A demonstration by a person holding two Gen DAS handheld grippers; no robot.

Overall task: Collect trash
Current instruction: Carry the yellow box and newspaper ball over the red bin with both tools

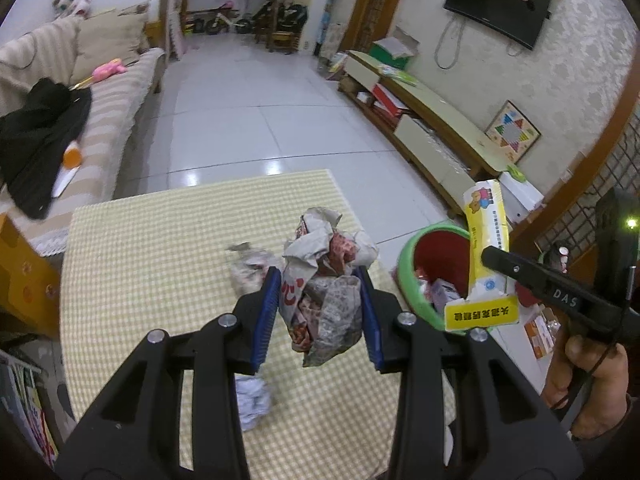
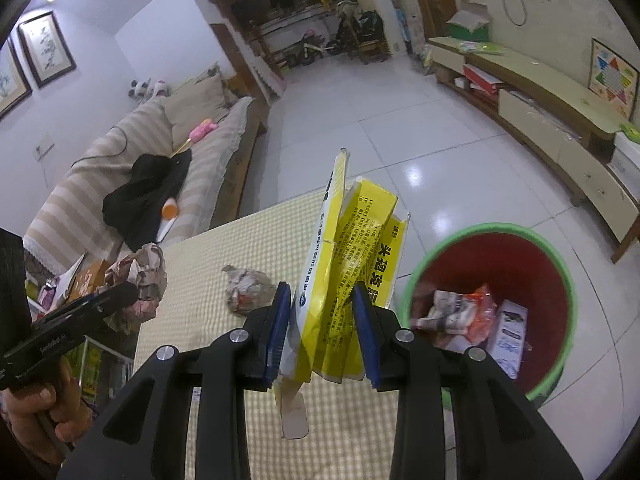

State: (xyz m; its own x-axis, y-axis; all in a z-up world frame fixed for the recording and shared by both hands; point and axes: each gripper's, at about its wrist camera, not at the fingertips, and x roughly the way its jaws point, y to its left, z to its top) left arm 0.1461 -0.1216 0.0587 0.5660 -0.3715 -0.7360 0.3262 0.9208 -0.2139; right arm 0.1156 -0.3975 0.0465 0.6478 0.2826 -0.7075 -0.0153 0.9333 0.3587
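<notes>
Nearest, the left hand-held gripper (image 1: 316, 312) is clenched on a crumpled paper wad (image 1: 326, 276), and the right hand-held gripper (image 2: 322, 328) clamps a flattened yellow carton (image 2: 348, 256); neither is binned yet. Two smaller wads (image 1: 253, 402) (image 1: 250, 266) remain on the checkered surface (image 1: 160, 280). Beyond its edge, the green-rimmed bin (image 2: 560, 264) already holds some wrappers.

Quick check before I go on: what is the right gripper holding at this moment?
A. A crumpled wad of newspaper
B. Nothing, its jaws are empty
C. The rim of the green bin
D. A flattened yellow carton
D. In the right wrist view the right gripper has its blue pads pressed on the flattened yellow carton, lifted off the checked table beside the green bin; the crumpled newspaper sits in the left gripper.
</notes>
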